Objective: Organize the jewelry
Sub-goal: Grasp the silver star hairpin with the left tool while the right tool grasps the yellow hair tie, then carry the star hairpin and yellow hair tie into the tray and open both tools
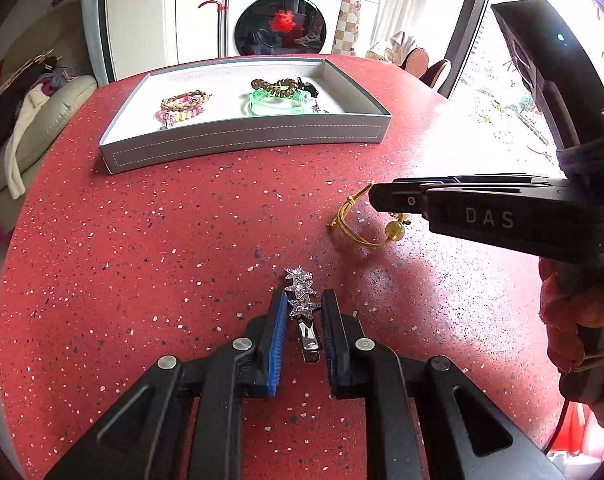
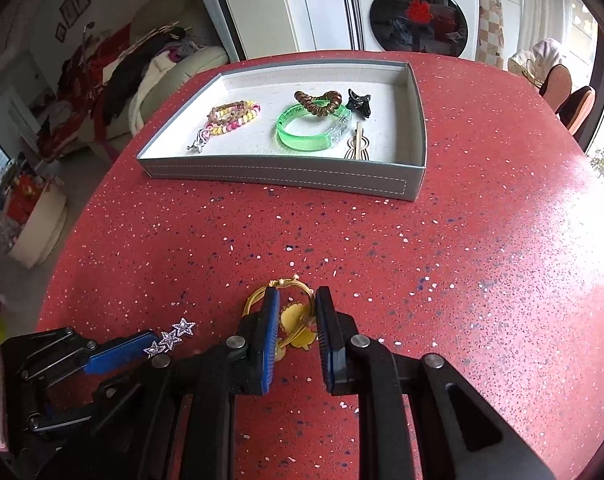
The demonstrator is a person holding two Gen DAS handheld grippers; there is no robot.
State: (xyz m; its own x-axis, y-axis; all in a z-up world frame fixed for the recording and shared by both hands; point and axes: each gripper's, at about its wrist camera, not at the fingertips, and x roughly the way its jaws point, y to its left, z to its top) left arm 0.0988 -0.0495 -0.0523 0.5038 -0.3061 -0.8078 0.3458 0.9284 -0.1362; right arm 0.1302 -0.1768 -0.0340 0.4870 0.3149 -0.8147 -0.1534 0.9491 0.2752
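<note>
Left wrist view: left tool [image 1: 302,304] spread around star hair clip [image 1: 301,294]; right tool [image 2: 298,304] spread around gold bracelet [image 2: 292,316].

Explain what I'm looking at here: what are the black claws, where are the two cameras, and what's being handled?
No robot arm: a person holds a two-finger gripper in each hand, each with a fisheye camera looking along its fingers. The left gripper straddles a star hair clip lying on the red speckled table; the right gripper straddles a gold bracelet. Both look open, neither clamped yet. Each gripper also shows in the other's view. Beyond sits a grey tray already holding beaded bracelets, a green bangle, a brown spiral hair tie and clips.
</note>
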